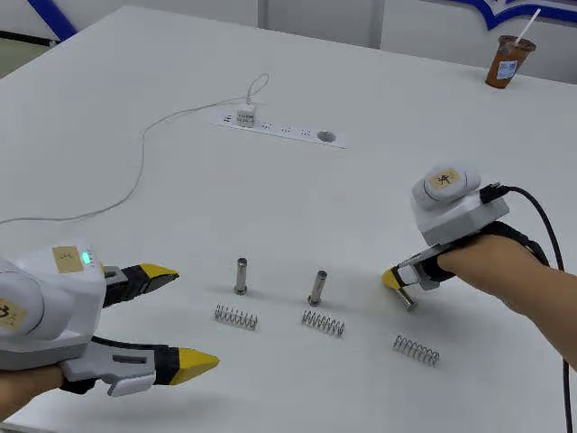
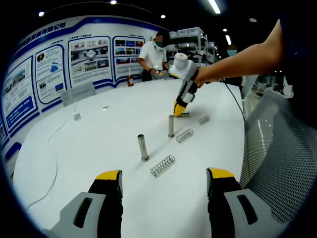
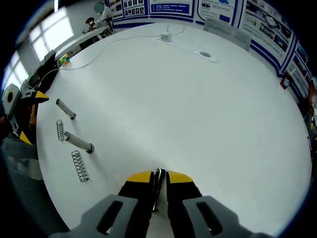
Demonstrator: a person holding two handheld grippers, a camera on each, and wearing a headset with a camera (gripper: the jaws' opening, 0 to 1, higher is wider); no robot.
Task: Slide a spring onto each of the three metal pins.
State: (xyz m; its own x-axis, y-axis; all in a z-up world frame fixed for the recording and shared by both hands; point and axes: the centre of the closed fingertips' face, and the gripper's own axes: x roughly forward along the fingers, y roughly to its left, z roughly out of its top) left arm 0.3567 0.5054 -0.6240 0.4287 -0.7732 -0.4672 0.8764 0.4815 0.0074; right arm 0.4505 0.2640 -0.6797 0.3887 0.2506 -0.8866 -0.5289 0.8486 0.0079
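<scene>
Two metal pins stand upright on the white table, one on the left and one in the middle. A spring lies in front of each: the left spring and the middle spring. The third spring lies further right. My right gripper is shut on the third pin, tilted down at the table just above that spring. My left gripper is open and holds nothing, left of the left pin.
A white power strip with a plugged-in cable lies at the far middle of the table. A drink cup stands at the far right. Beyond the table a person stands, and a mesh chair back is at the right.
</scene>
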